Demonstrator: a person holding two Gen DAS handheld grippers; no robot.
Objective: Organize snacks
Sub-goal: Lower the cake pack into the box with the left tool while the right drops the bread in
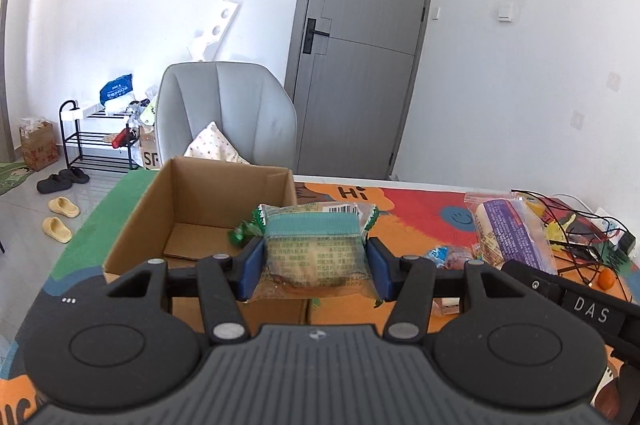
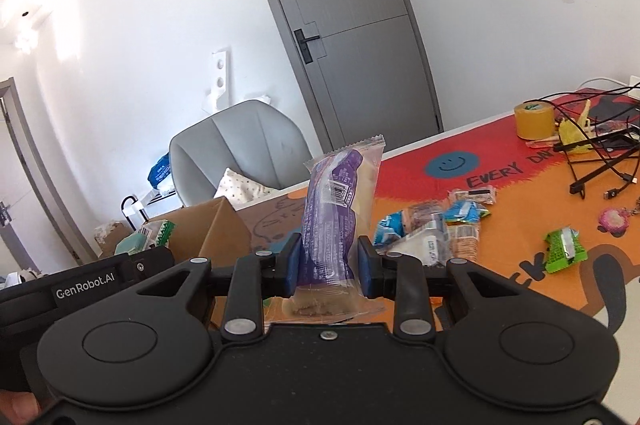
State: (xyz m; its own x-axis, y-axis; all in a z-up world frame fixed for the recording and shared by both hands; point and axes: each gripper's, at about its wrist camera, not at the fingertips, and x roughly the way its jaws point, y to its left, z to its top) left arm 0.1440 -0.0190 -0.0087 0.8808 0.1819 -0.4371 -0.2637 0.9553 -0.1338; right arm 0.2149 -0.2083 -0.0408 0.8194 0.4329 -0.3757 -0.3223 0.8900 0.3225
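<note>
My left gripper (image 1: 316,267) is shut on a green snack packet (image 1: 314,245) and holds it over the near right corner of an open cardboard box (image 1: 144,221). The box floor looks bare. My right gripper (image 2: 328,265) is shut on a purple snack packet (image 2: 334,209) held upright above the table; the same packet shows in the left wrist view (image 1: 512,229). The box (image 2: 216,229) lies to the left of my right gripper, with the green packet (image 2: 154,235) beside it. Several loose snacks (image 2: 432,229) and a green packet (image 2: 564,249) lie on the colourful mat.
A tape roll (image 2: 534,119), black cables (image 2: 600,153) and a pink charm (image 2: 614,221) lie at the table's far right. A small orange ball (image 1: 606,279) sits near cables. A grey chair (image 1: 224,113) stands behind the table, with a shoe rack (image 1: 96,141) and slippers (image 1: 60,221) on the floor.
</note>
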